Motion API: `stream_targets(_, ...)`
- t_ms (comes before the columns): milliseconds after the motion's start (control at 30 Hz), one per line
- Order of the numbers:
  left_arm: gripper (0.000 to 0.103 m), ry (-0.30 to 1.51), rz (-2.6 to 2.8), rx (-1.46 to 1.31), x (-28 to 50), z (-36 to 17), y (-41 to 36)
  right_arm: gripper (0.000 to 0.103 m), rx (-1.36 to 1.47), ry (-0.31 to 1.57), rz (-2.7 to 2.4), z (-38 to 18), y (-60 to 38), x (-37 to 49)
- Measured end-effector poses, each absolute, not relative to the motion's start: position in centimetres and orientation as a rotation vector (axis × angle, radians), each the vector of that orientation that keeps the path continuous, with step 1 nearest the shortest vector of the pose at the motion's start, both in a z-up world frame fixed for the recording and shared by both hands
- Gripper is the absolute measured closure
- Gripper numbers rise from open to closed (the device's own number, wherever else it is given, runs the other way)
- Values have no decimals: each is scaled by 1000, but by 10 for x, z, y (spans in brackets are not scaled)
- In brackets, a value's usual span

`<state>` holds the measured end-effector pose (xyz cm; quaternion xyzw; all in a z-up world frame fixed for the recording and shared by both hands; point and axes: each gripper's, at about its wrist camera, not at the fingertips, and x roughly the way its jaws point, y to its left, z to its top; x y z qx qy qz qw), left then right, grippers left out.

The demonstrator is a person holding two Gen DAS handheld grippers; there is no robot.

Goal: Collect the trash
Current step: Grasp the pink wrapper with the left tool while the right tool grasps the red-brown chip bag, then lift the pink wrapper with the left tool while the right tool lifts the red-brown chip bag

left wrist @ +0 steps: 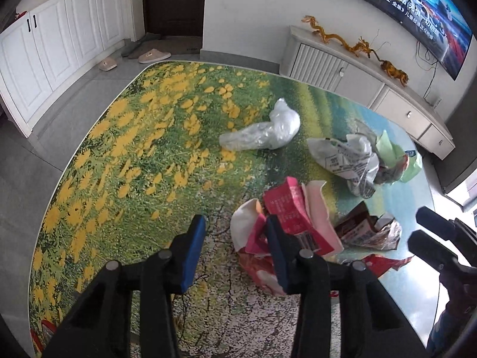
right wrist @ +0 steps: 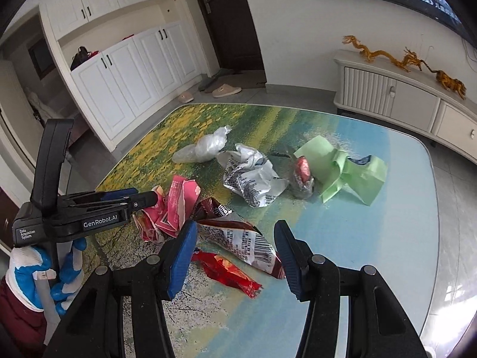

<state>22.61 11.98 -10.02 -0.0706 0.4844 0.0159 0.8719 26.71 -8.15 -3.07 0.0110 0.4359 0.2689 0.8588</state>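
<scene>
Left wrist view: left gripper (left wrist: 235, 238) fingers spread above pink carton (left wrist: 293, 213).

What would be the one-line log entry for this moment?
left tongs: open, beside pink carton | right tongs: open, over snack wrapper | table: trash not yet collected

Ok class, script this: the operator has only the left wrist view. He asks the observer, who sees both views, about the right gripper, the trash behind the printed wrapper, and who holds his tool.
Operator: Is the right gripper open?
Observer: Yes. The right gripper is wide open above a barcode wrapper.
Operator: What is behind the printed white wrapper?
Observer: A red foil lump lies against the green paper.
Operator: Who holds my tool?
Observer: A gloved left hand, in blue and white.
</scene>
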Motion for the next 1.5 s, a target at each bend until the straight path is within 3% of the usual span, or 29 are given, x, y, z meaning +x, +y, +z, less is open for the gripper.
stream_targets(333,64,1017,-17,-154,218,-105,114,50,-74,1047,640,-62,-56,285)
stream_targets(367,64,1020,-25,-163,218,-105,114,53,-79,1055,643,-62,-55,284)
stream_targets(533,63,1033,-70,-211,213,-107,117,90,-98,1074,646,-61,-50,283)
stream_targets(567,63,1041,-88,-230,212,-108,117,91,-100,1073,640,-60,-49,282)
stream_targets(1067,59,1060,-120,-213,196,-111,94,93,-9,963,550,-29,-83,251)
stream_targets(1200,76,1041,-109,-192,189,-109,89,93,23,917,519,-16,-98,235)
stream_targets(1500,79,948,-83,-212,169,-81,100,93,135,803,458,15,-126,198)
